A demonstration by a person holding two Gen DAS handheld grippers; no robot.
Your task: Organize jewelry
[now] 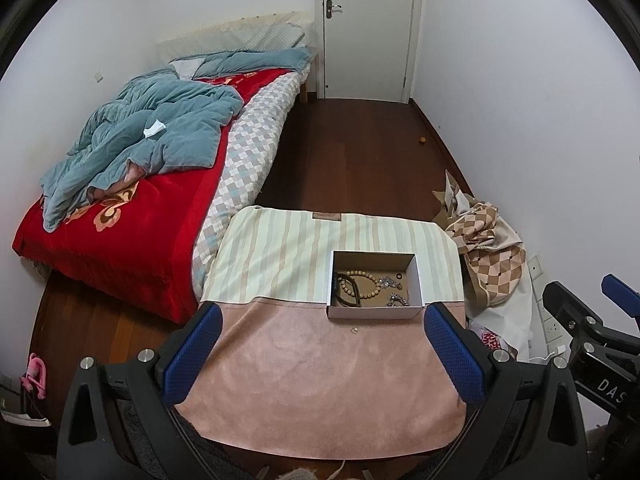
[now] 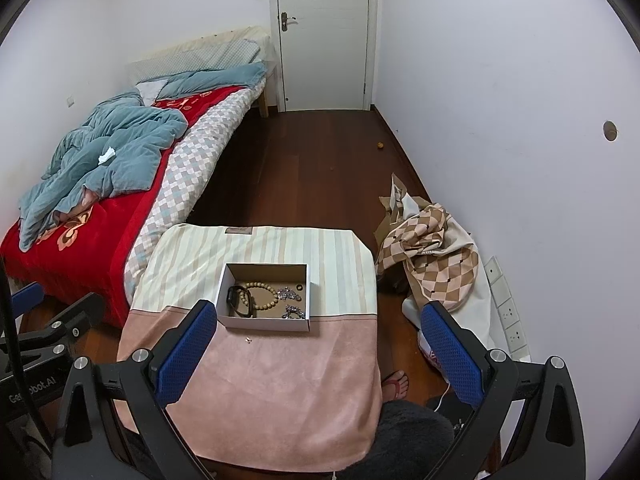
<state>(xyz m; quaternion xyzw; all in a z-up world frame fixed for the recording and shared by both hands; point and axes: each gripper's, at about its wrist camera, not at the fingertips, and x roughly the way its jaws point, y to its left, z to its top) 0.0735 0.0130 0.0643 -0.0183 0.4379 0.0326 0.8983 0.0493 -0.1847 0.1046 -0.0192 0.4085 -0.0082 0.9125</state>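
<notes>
Ahead of both wide-spread, empty grippers, left (image 1: 322,334) and right (image 2: 319,334), a rectangular cardboard box (image 2: 266,322) holds a wooden bead bracelet (image 2: 262,294), dark band (image 2: 240,300) and silvery chains (image 2: 292,302).

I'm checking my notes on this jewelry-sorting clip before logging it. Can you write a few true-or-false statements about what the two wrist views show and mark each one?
1. The cardboard box holds a wooden bead bracelet. True.
2. Both grippers are shut on jewelry. False: the left gripper and the right gripper are both open and hold nothing.
3. A small ring lies on the pink cloth outside the box. True.
4. The box has its lid on. False: it is open at the top, with its contents showing.
5. A black band lies in the box beside the beads. True.
6. The door stands wide open. False: it is closed.
</notes>
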